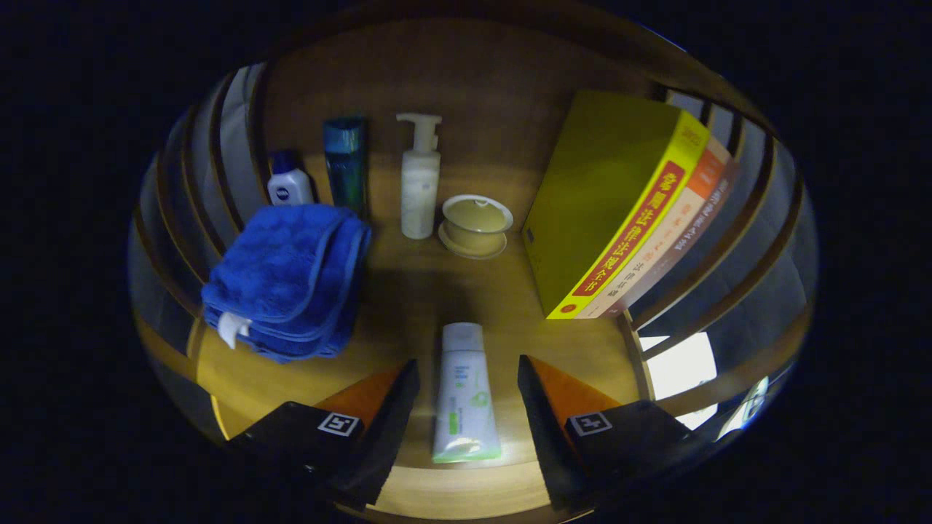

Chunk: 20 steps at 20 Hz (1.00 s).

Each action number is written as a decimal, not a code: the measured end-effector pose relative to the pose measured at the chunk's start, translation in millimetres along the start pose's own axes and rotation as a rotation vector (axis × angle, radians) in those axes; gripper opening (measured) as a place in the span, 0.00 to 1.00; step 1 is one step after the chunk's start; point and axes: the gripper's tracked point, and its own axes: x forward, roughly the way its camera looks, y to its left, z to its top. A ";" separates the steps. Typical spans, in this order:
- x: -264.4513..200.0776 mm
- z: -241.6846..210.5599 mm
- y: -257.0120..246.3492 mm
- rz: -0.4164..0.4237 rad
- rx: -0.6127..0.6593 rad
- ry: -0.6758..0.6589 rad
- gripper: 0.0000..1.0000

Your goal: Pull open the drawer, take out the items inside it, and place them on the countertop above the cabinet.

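Tube (466, 393) lies flat between the open gripper (467, 397) fingers, untouched.
Books (626, 218) beyond; spines too blurred to read.

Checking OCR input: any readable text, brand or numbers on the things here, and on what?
Nothing quotable.
Book spines: large characters, too warped to quote.
Tube, between the open gripper's fingers: print too small.
Small white bottle: logo blurred.
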 end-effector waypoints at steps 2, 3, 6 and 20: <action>-37.8 -2.0 4.5 0.020 0.015 -0.079 0.97; -58.8 -2.4 6.3 0.024 0.025 -0.123 0.98; -121.2 -10.0 13.3 0.035 0.072 -0.241 0.99; -287.4 -175.1 4.5 -0.069 0.086 -0.526 0.99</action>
